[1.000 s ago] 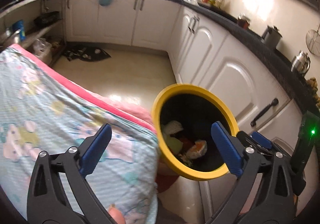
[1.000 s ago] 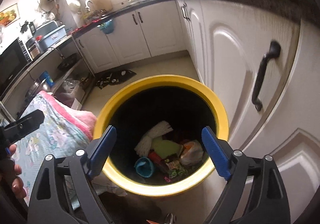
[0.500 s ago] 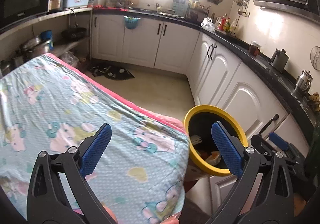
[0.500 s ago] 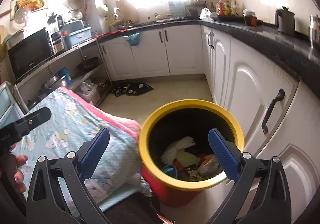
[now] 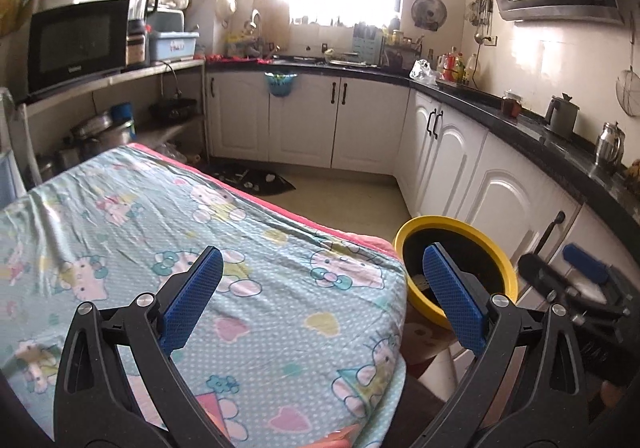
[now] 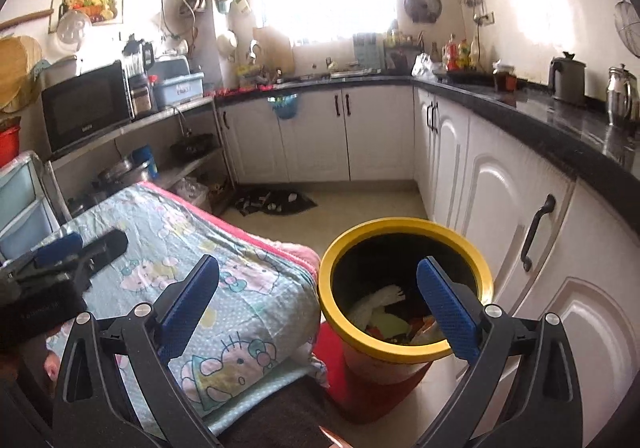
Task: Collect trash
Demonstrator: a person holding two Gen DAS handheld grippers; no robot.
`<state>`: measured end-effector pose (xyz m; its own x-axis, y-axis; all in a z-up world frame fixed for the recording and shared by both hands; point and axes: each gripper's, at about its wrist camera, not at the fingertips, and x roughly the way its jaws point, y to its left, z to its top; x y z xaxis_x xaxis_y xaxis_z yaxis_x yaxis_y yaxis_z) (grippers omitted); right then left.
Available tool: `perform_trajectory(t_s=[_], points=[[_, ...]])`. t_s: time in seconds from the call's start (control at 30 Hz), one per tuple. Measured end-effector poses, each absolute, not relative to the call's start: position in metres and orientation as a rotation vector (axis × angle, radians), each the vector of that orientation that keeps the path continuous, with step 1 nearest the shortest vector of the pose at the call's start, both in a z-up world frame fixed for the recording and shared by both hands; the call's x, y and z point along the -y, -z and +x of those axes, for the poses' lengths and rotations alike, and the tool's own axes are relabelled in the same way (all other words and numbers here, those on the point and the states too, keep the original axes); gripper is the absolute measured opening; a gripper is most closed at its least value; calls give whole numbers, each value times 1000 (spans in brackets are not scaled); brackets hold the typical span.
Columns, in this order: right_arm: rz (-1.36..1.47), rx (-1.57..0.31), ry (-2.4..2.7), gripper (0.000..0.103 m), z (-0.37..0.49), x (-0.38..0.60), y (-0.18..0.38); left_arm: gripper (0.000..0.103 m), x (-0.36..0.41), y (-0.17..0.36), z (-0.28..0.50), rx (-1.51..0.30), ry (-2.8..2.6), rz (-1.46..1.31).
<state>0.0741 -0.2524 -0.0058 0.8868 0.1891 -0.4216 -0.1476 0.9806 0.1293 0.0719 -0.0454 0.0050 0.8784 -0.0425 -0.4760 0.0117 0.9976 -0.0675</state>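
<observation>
A red bin with a yellow rim (image 6: 404, 226) stands on the floor between the covered table and the white cabinets; it shows in the left wrist view too (image 5: 452, 226). Inside it lie several pieces of trash (image 6: 380, 312), white, green and orange. My right gripper (image 6: 318, 306) is open and empty, raised above and behind the bin. My left gripper (image 5: 322, 298) is open and empty above the table's near right corner. The right gripper also shows in the left wrist view (image 5: 576, 280), and the left one in the right wrist view (image 6: 68, 252).
A table under a cartoon-print cloth (image 5: 160, 232) fills the left. White cabinets (image 6: 500, 207) with a black counter run along the right and back. A dark mat (image 6: 272, 201) lies on the floor. A microwave (image 5: 76, 43) sits on a left shelf.
Both grippers have risen and pulled back from the bin's mouth. The bin now looks smaller and lower in both views, and more of the table and kitchen shows.
</observation>
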Motion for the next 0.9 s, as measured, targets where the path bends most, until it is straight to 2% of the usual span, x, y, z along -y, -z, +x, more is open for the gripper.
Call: perform_trajectory(t_s=[0.5, 0.9], points=[[96, -235, -127, 97, 2, 269, 14, 92, 47, 11, 28, -430, 46, -76], [40, -224, -119, 97, 0, 258, 32, 92, 52, 15, 21, -413, 66, -73]])
